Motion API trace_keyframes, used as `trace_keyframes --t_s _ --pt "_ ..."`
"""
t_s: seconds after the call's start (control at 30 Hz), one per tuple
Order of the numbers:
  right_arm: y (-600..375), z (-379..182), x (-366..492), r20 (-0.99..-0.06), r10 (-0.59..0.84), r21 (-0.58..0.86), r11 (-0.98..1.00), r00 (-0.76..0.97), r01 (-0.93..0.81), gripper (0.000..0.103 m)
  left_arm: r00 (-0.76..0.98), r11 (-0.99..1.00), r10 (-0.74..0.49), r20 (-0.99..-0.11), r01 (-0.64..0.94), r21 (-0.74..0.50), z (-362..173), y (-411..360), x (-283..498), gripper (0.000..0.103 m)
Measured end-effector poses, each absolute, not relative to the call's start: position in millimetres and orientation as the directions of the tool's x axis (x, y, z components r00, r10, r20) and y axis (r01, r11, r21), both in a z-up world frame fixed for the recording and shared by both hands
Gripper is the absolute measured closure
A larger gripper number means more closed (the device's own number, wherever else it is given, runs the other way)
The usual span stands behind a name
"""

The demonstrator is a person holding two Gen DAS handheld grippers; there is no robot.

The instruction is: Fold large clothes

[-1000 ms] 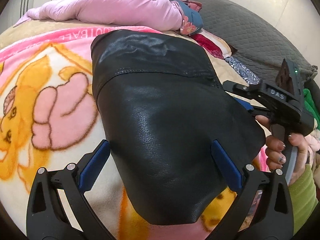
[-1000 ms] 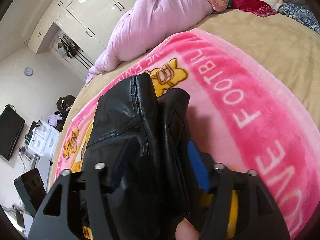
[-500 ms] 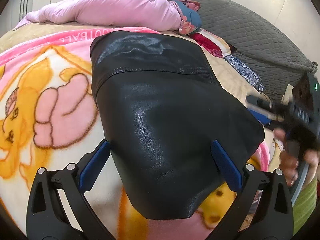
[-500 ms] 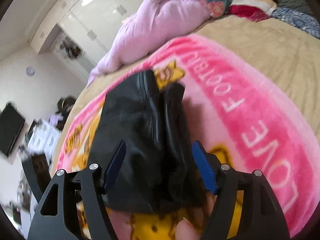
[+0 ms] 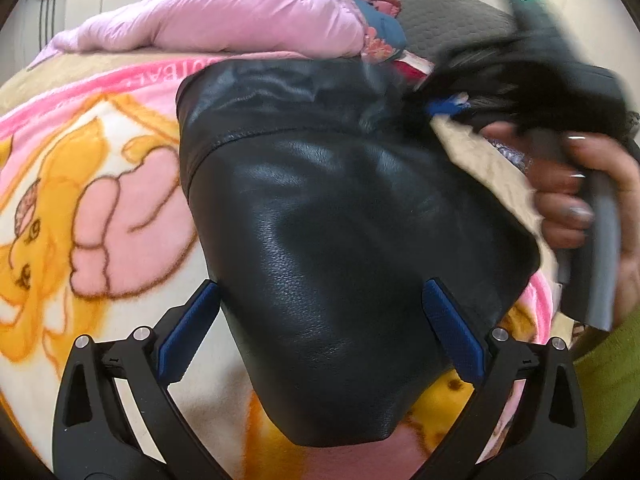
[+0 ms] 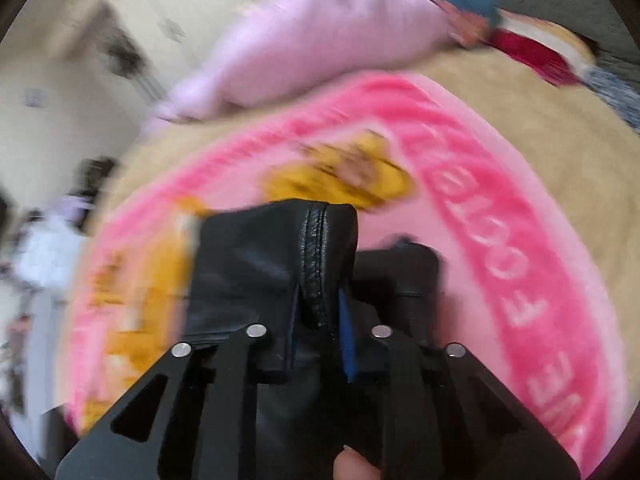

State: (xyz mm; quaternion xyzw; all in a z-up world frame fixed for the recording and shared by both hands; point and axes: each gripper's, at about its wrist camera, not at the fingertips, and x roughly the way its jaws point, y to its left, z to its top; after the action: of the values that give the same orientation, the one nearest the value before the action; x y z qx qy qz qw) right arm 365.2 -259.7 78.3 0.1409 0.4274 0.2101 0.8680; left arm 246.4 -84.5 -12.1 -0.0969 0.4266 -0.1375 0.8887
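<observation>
A black leather garment (image 5: 340, 208) lies folded on a pink cartoon blanket (image 5: 100, 200). My left gripper (image 5: 320, 292) stands open, its blue pads either side of the garment's near end without pressing it. In the left wrist view my right gripper (image 5: 444, 106) is blurred at the garment's far right edge, lifting it so a cream lining (image 5: 492, 176) shows. Up close, my right gripper (image 6: 318, 296) has its jaws closing on a stitched seam fold of the garment (image 6: 256, 264), pads pressing the leather.
A pink quilt (image 5: 240, 16) and patterned pillows lie along the far side of the bed, with a grey padded headboard (image 5: 452, 28) behind. A hand (image 5: 592, 200) and green sleeve (image 5: 604, 380) hold the right gripper. Beige bedding (image 6: 540, 128) lies beyond the blanket.
My right gripper drew back, then swung to the garment's far right edge, shut on its seam and raised it, exposing cream lining. The left gripper stayed still and open.
</observation>
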Motion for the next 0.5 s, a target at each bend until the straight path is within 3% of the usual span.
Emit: trace_keyframes --t_s 0.07,0.2,0.27,0.43,0.5 --pt "-272.7 91.3 356.8 -0.622 0.528 0.459 0.844 0.578 -0.276 0.088 0.601 0.928 -0.366 -0.711 0.172 -0.331 -11.9 -80.3 245.7 0.008" --pt "-292.9 69.1 368.2 -0.691 0.424 0.397 0.9 0.586 -0.183 0.088 0.612 0.934 -0.356 -0.706 0.218 -0.282 -7.1 -94.2 244.0 0.008" --pt "-297.1 47.9 372.8 -0.73 0.376 0.368 0.92 0.57 -0.136 0.083 0.62 0.947 -0.322 -0.716 0.229 -0.227 -8.3 -104.5 243.3 0.008" --pt "-312.8 41.1 351.5 -0.737 0.288 0.326 0.944 0.611 -0.052 0.058 0.625 0.95 -0.309 -0.716 0.229 -0.21 -8.9 -105.7 243.2 0.008" --pt "-323.6 48.6 331.8 -0.716 0.292 0.37 0.929 0.634 -0.01 0.057 0.624 0.949 -0.314 -0.716 0.222 -0.223 -9.7 -103.1 244.1 0.008"
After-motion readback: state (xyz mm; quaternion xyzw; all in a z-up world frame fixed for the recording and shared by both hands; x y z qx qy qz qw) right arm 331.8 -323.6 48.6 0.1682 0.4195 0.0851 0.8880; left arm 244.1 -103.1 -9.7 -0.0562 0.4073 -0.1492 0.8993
